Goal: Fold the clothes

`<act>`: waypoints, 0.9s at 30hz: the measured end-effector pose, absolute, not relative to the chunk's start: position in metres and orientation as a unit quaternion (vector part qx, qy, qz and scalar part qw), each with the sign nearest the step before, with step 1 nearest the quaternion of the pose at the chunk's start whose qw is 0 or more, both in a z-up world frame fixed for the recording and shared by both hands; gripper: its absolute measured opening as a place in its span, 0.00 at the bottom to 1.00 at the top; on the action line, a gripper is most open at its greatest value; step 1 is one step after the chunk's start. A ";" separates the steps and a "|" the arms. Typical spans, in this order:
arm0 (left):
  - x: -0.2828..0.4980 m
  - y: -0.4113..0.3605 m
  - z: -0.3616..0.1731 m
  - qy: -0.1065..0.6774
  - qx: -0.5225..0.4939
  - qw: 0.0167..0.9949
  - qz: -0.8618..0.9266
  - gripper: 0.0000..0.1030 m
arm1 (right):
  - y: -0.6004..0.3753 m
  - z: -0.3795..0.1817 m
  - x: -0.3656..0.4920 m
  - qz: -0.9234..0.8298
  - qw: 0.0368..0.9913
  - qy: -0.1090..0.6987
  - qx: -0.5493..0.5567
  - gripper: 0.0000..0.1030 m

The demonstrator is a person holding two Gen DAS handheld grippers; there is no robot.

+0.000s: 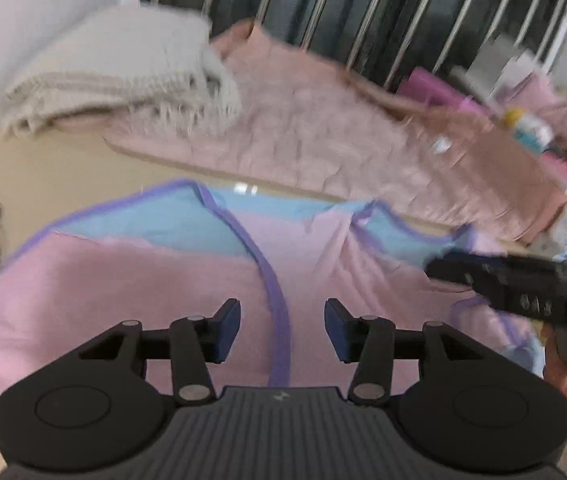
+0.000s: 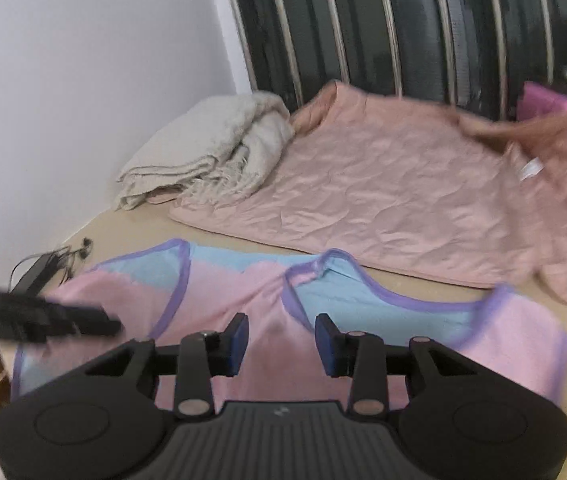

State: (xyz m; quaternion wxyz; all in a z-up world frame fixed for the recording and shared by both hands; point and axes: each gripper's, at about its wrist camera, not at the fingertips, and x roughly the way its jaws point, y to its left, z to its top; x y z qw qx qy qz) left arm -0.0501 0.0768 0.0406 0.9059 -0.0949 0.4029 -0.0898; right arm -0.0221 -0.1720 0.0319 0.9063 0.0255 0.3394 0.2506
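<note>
Pink garment [image 1: 131, 280] bears no readable writing; both grippers [image 1: 282, 330] [image 2: 281, 344] partly open, empty.

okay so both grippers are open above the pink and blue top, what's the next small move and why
Probably lower the left gripper onto the pink and blue top and pinch its near edge for another fold. Both the left gripper and the right gripper have open jaws with nothing between them, and the top lies on the bed, partly folded with the blue inside showing.
</note>
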 end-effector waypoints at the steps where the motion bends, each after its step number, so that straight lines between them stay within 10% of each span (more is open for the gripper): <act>1: -0.044 0.074 0.035 0.408 -0.093 0.905 -0.082 0.46 | -0.165 0.027 -0.010 0.244 0.904 0.349 0.025 0.34; 5: -0.033 0.070 0.021 0.400 -0.112 0.907 -0.076 0.45 | -0.144 0.006 0.015 0.229 0.899 0.372 0.014 0.33; 7: -0.033 0.069 0.019 0.399 -0.116 0.906 -0.077 0.10 | -0.142 0.002 0.017 0.228 0.897 0.379 0.019 0.03; 8: -0.033 0.068 0.018 0.398 -0.115 0.907 -0.078 0.00 | -0.142 0.002 0.016 0.227 0.895 0.384 0.023 0.04; 20: -0.066 0.082 0.023 0.365 -0.102 0.924 -0.060 0.01 | -0.206 0.017 -0.039 0.163 0.916 0.366 0.037 0.10; 27: -0.101 0.070 0.039 0.345 -0.087 0.928 -0.107 0.44 | -0.222 0.029 -0.084 0.172 0.927 0.331 0.037 0.30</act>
